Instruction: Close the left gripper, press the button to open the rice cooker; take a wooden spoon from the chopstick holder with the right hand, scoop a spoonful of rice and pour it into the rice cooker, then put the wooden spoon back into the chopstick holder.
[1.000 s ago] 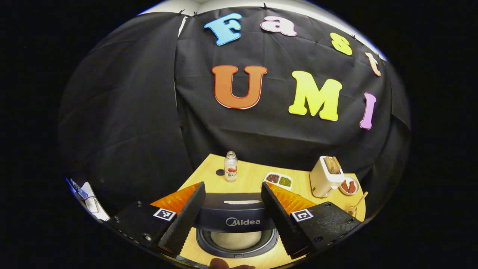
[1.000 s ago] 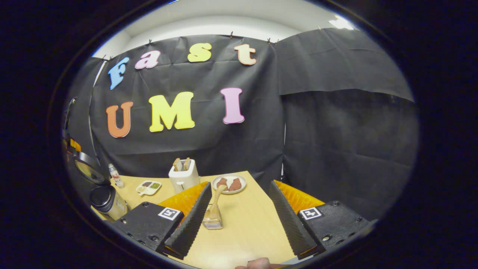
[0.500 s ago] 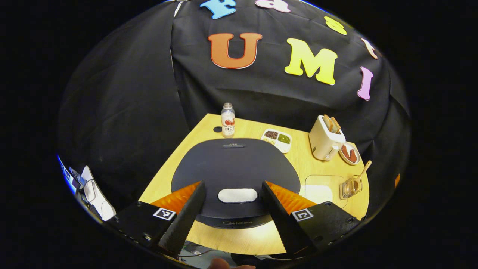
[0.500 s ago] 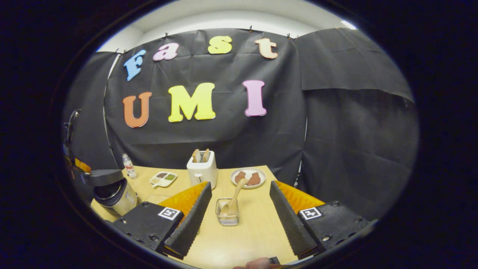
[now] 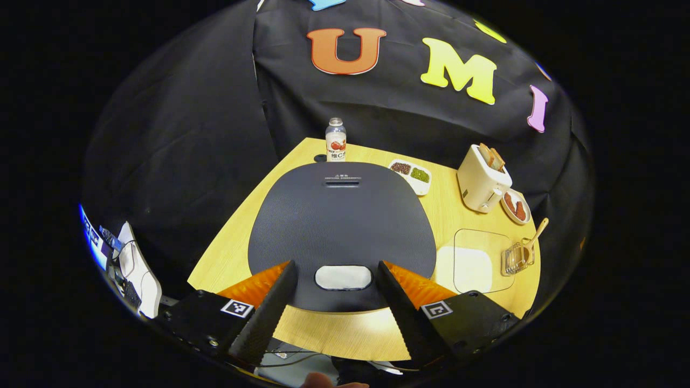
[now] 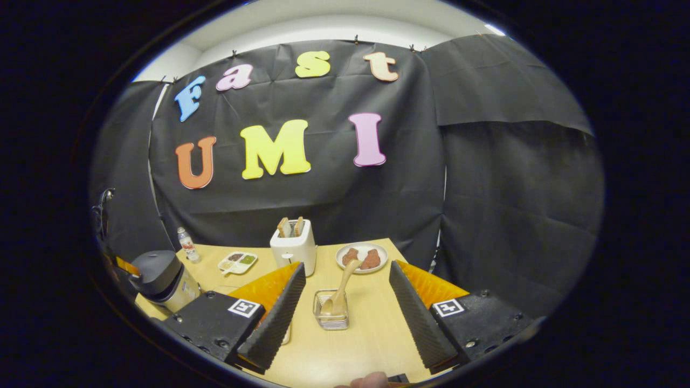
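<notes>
The dark rice cooker (image 5: pixel 342 215) stands with its lid down, seen from above in the left gripper view. Its white button (image 5: pixel 343 277) lies between the fingers of my left gripper (image 5: pixel 335 267), which hovers open above it. The cooker (image 6: pixel 159 272) also sits at the table's left in the right gripper view. A clear chopstick holder (image 6: pixel 331 315) holds the wooden spoon (image 6: pixel 345 277), handle leaning up and to the right. My right gripper (image 6: pixel 347 267) is open and back from the holder, nothing between its fingers. A clear box of white rice (image 5: pixel 474 261) sits right of the cooker.
On the wooden table (image 5: pixel 447 215) stand a white toaster (image 5: pixel 481 180) with bread, a plate of red-brown food (image 5: pixel 516 206), a divided dish of beans (image 5: pixel 412 175) and a small bottle (image 5: pixel 335 141) with its cap (image 5: pixel 320 158) beside it. The booth's wall is close behind.
The cooker's lid stood up one second ago and now lies shut. My left gripper has risen above the lid. The right gripper shifted slightly, the holder now centred between its fingers.
</notes>
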`<state>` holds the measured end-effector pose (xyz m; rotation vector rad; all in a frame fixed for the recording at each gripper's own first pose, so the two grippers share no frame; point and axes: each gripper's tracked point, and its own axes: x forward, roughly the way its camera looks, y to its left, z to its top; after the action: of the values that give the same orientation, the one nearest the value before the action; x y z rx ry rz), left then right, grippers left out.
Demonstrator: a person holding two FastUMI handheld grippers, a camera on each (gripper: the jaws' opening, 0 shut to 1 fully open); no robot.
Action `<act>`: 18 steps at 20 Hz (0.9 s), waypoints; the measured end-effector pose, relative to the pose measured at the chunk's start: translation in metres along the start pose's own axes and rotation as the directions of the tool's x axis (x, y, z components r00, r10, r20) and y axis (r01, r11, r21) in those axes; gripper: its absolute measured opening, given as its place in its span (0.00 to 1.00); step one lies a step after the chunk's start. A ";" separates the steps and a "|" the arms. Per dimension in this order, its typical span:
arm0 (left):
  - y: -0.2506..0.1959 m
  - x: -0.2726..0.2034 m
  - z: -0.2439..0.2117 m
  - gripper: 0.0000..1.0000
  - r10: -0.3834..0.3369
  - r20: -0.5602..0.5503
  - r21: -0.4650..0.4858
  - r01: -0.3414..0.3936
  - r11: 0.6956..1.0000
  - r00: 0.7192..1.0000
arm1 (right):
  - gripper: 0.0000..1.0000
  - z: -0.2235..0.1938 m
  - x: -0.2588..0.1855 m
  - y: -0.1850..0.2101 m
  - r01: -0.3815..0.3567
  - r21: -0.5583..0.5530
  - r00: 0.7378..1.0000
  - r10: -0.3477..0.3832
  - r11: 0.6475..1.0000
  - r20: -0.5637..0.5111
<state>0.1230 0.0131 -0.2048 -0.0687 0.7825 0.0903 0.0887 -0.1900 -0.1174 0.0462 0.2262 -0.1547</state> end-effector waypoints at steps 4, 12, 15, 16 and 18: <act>-0.001 0.005 -0.008 0.97 0.017 -0.017 -0.016 -0.017 1.000 1.000 | 0.99 -0.002 0.010 -0.001 -0.021 0.013 1.000 0.021 1.000 -0.010; -0.005 0.010 -0.017 0.99 0.053 -0.004 -0.056 -0.054 0.997 0.999 | 1.00 -0.003 0.037 0.004 -0.109 0.013 0.993 0.110 0.994 -0.032; -0.005 0.009 -0.018 0.98 0.064 0.014 -0.090 -0.062 0.994 0.998 | 0.99 0.002 0.044 0.004 -0.148 -0.005 0.989 0.147 0.989 -0.027; -0.005 0.007 -0.019 0.98 0.058 0.020 -0.094 -0.056 0.994 0.998 | 1.00 0.006 0.042 0.003 -0.152 -0.006 0.988 0.152 0.988 -0.021; -0.012 -0.003 -0.026 0.97 0.016 0.012 -0.111 -0.015 0.994 1.000 | 1.00 0.017 0.027 0.002 -0.148 -0.004 0.989 0.148 0.989 0.013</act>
<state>0.1041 -0.0014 -0.2208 -0.1679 0.7650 0.1488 0.1192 -0.1934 -0.1068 0.0584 0.2090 -0.0064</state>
